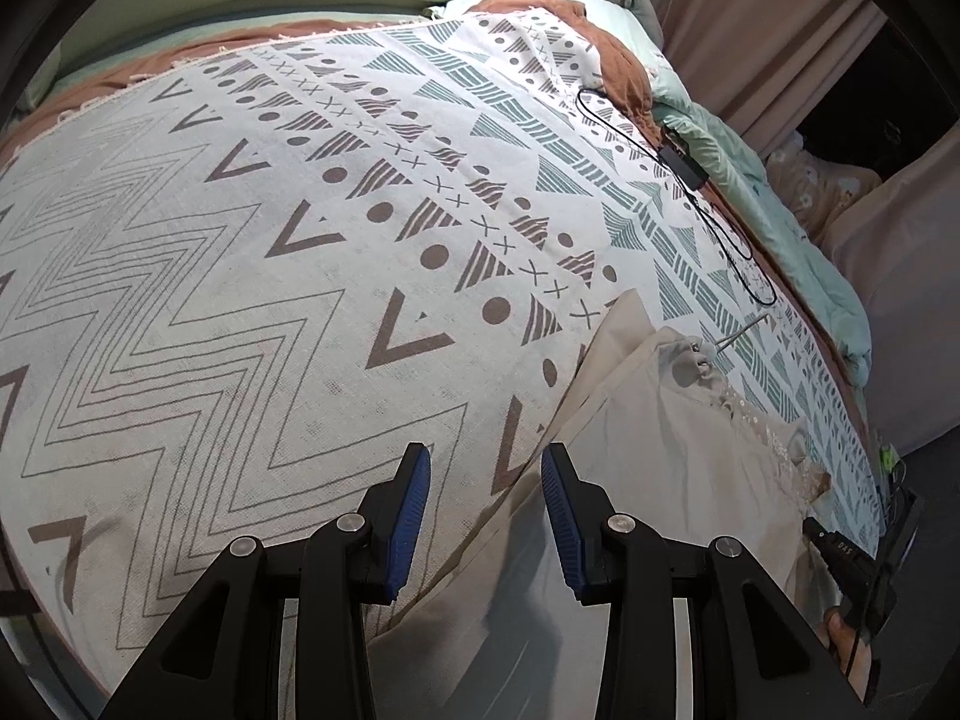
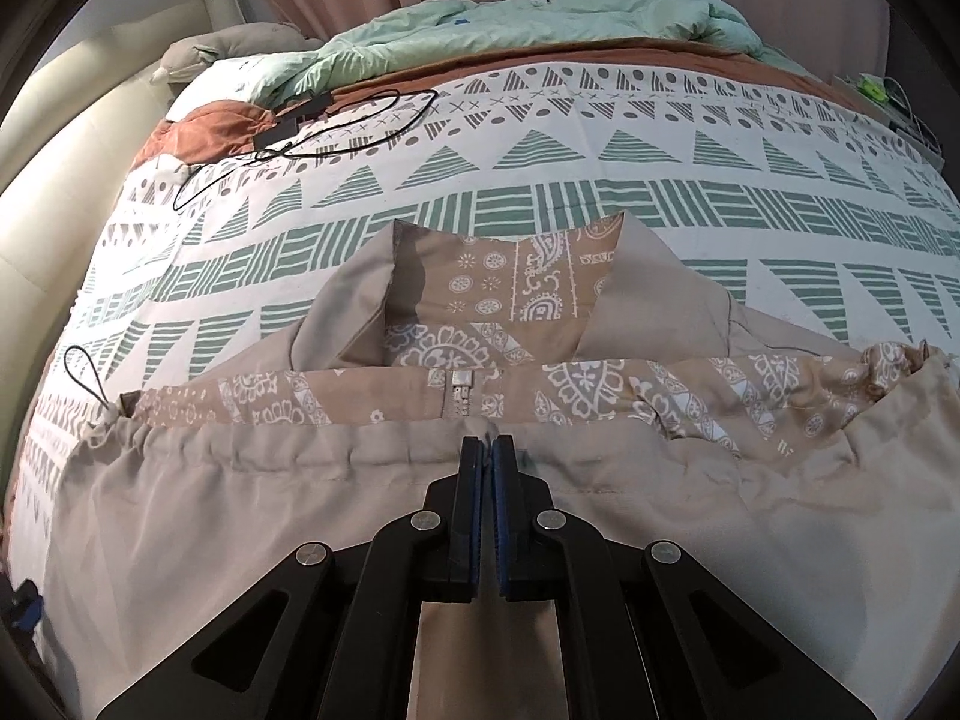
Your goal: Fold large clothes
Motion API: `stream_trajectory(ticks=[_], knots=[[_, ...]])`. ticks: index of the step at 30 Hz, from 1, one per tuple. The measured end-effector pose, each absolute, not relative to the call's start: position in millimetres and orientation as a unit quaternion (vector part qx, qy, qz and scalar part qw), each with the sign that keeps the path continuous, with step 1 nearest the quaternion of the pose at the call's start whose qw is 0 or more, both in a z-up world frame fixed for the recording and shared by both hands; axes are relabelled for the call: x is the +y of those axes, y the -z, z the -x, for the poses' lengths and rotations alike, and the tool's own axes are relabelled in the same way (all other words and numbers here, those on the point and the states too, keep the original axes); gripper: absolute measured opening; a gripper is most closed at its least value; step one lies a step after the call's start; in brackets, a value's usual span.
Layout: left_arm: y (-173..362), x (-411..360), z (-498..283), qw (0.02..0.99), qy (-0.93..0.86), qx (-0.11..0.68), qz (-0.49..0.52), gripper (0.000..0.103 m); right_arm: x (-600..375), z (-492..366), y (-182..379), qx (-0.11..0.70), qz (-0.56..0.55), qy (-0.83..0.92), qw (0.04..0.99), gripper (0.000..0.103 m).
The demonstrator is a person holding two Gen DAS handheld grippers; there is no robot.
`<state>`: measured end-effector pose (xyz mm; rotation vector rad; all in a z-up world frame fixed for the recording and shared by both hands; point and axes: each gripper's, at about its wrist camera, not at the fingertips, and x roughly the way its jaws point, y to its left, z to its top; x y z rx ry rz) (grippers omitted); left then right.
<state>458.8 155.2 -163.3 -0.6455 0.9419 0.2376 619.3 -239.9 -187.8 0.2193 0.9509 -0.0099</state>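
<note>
so the beige jacket (image 2: 252, 516) is lying flat on the bed, smooth matte shell with a paisley print lining (image 2: 522, 288) showing where the collar flops open, plus a gathered drawstring hem and a little metal zipper end (image 2: 461, 385) in the middle. right claw (image 2: 487, 441) is pressed together right on that hem edge, pinching the fabric. left claw (image 1: 486, 459) is spread wide with its blue ribbed pads, hanging over the jacket's side edge and holding nothing. underneath is a woven bedspread (image 1: 240, 276) with zigzags, triangles and dots, a thin black cable (image 2: 336, 126) looped on it near the minty quilt (image 2: 540, 24)
</note>
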Motion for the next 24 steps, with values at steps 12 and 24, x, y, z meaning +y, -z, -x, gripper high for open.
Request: stream_trajectory(ticks=[12,24], knots=[[173,161,-451,0.816,-0.107,0.458,0.336,0.042,-271,-599,165,0.450,-0.188,-0.005,0.873,0.022],[172,164,-401,0.818,-0.101,0.425,0.373,0.049,-266,-524,137,0.436,-0.187,-0.042,0.879,0.037]])
